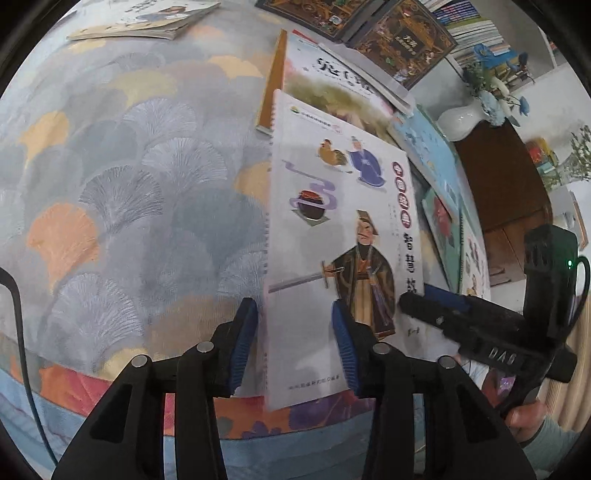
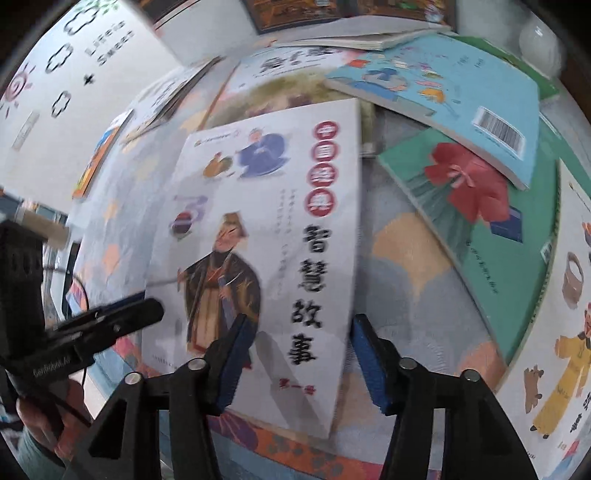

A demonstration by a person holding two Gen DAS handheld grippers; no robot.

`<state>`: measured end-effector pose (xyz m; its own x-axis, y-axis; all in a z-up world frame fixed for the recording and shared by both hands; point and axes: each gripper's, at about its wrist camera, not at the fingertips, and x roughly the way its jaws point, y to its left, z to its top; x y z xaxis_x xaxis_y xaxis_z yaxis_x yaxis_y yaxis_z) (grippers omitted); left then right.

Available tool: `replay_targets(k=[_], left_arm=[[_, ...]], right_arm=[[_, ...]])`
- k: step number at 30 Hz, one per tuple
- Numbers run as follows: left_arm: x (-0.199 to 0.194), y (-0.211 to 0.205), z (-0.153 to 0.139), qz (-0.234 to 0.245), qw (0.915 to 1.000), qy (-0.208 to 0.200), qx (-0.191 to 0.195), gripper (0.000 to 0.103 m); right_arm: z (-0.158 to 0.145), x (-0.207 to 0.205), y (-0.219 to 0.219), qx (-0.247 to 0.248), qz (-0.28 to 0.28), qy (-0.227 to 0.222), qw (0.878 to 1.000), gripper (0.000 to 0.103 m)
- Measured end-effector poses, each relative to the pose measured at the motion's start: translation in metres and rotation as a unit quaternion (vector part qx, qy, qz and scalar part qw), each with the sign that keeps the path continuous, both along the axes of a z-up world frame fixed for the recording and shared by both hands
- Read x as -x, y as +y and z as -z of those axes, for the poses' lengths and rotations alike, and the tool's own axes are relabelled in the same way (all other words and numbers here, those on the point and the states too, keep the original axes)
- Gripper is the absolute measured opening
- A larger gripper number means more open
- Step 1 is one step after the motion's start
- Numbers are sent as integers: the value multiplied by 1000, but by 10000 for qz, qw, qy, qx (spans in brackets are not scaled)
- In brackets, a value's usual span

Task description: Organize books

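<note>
A white picture book with a robed swordsman on its cover [image 1: 340, 236] lies flat on the patterned cloth; it also shows in the right wrist view [image 2: 273, 240]. My left gripper [image 1: 295, 347] is open, its fingers straddling the book's left spine edge near the front corner. My right gripper [image 2: 295, 362] is open, its fingers straddling the book's right edge. The right gripper also shows in the left wrist view [image 1: 439, 308], low on the book's right side. The left gripper shows at the left of the right wrist view [image 2: 122, 317].
More books lie around: a green one with a red flower [image 2: 472, 206], a light blue one [image 2: 443, 88], a white one at the right [image 2: 557, 332], an orange-spined one [image 1: 325, 77], dark ones [image 1: 402, 40], a stack at the far left [image 1: 147, 22]. A white vase [image 1: 461, 122] stands behind. The cloth [image 1: 129, 184] spreads left.
</note>
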<state>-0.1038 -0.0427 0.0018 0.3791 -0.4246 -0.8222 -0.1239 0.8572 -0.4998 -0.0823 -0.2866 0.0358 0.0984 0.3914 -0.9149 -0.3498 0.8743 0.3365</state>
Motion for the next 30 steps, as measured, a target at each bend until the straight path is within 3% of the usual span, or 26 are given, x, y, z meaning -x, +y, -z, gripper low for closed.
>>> replay_targets(k=[2, 4, 7, 10, 12, 14, 16, 20, 25, 27, 30], left_arm=[[-2, 4, 0, -17, 9998, -22, 187, 38], [-1, 10, -3, -107, 9976, -114, 669, 38], [2, 17, -15, -178, 9878, -356, 1505, 38], [-1, 16, -22, -153, 9818, -396, 1849, 38], [-7, 14, -21, -189, 9824, -324, 1832, 38], [-12, 6, -17, -173, 9914, -202, 1279, 35], [-14, -6, -13, -74, 9972, -79, 734, 14], [-16, -26, -4, 40, 9981, 5, 619, 13], [-19, -29, -16, -57, 9929, -195, 1171, 13], [-22, -22, -20, -123, 9876, -215, 1548, 13], [-25, -12, -22, -302, 9774, -202, 2083, 13]], right_arm=[[0, 1, 4, 37, -50, -67, 10000, 54], [3, -4, 4, -88, 24, -22, 10000, 54], [5, -7, -8, -391, 208, 146, 9989, 54], [6, -9, -8, -498, 234, 222, 9982, 58], [6, -9, -8, -602, 251, 283, 9975, 62], [5, -9, -11, -581, 219, 266, 9977, 62], [4, -8, -7, -564, 196, 237, 9979, 62], [5, -7, -3, -663, 229, 276, 9972, 62], [7, -15, -15, -966, 343, 591, 9930, 62], [11, -19, -30, -1341, 565, 926, 9850, 62], [23, -24, -53, -2000, 950, 1497, 9636, 63]])
